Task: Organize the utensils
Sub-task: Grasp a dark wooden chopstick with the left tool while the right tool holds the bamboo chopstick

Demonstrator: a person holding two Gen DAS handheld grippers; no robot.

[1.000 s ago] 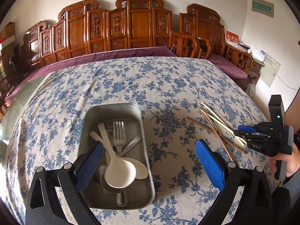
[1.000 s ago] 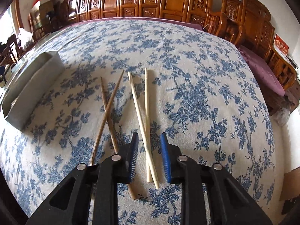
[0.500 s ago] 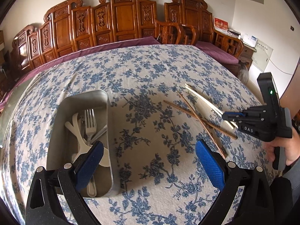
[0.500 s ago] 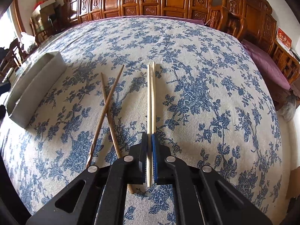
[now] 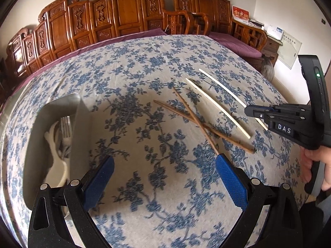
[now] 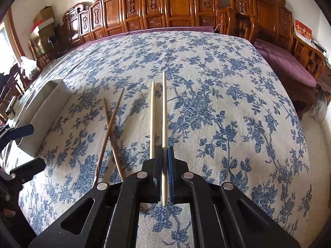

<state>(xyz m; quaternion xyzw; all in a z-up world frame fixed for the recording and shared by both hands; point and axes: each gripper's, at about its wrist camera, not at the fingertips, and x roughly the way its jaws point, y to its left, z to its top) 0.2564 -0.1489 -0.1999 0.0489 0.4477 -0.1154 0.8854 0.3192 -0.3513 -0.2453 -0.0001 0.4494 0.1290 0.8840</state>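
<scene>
My right gripper [image 6: 164,150] is shut on one pale chopstick [image 6: 164,111] and holds it just above the floral cloth; it also shows in the left wrist view [image 5: 251,111]. The second pale chopstick [image 6: 152,119] lies beside it on the cloth. Two brown chopsticks [image 6: 111,124] lie crossed to the left, also seen in the left wrist view [image 5: 198,119]. My left gripper [image 5: 164,165] is open and empty above the cloth, its right fingertip [image 5: 222,161] near a brown chopstick's end. The metal tray [image 5: 76,124] at left holds a fork and white spoons.
The table carries a blue floral cloth [image 5: 134,78]. Carved wooden chairs [image 5: 128,10] line the far edge. The tray's outer wall shows at the left in the right wrist view [image 6: 47,111]. A hand [image 5: 314,165] holds the right gripper at the table's right edge.
My right gripper closed on the pale chopsticks, then lifted one while the other stayed on the cloth. My left gripper moved right, from over the tray toward the brown chopsticks.
</scene>
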